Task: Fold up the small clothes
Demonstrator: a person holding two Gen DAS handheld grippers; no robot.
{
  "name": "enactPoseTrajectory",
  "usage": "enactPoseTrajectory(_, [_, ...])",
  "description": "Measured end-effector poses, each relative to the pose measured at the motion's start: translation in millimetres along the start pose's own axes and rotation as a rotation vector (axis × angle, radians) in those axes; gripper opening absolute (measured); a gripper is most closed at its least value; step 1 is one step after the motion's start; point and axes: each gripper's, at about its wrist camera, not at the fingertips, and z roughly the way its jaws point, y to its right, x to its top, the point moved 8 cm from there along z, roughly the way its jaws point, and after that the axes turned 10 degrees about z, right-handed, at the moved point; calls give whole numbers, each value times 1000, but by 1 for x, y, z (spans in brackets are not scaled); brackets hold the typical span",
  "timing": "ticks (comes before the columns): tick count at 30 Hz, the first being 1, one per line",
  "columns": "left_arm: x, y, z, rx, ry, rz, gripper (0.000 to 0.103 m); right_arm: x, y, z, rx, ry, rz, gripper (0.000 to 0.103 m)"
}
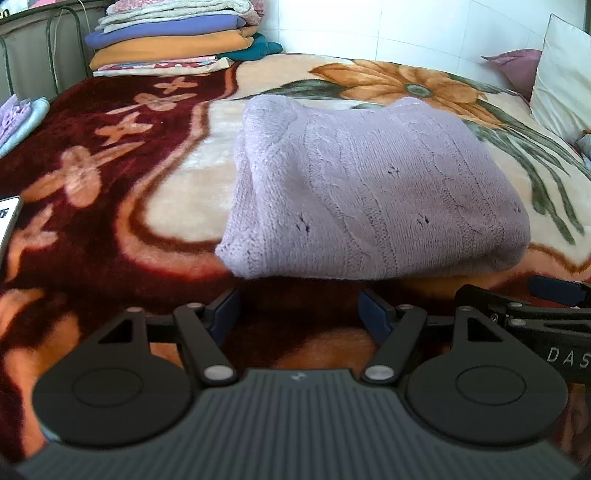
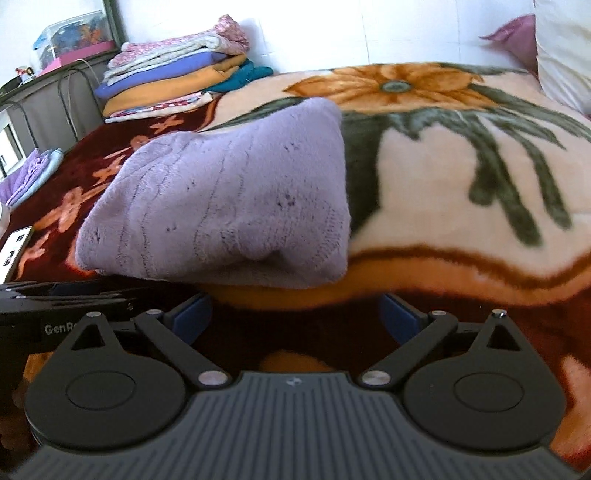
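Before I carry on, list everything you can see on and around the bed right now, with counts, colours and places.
folded lilac knitted sweater: one, lilac, lying on the blanket ahead of both grippers, held by neither
plush floral blanket: one, maroon, cream and orange, covering the bed
stack of folded clothes: one pile, pink, purple, orange and teal, far left corner by the wall
small folded purple and light-blue cloths: a few, left edge of the bed
phone: one, screen lit, near left edge
pillows: two, white and mauve, far right
clear plastic storage box: one, on a ledge beyond the bed
left gripper: black, blue fingers, open, empty
right gripper: black, blue fingers, open, empty
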Motion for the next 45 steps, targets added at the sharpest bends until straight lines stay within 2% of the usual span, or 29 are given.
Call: enactPoseTrajectory(45, [-1, 0, 0, 10, 19, -6, 74, -1, 4, 4, 0, -13, 8, 100])
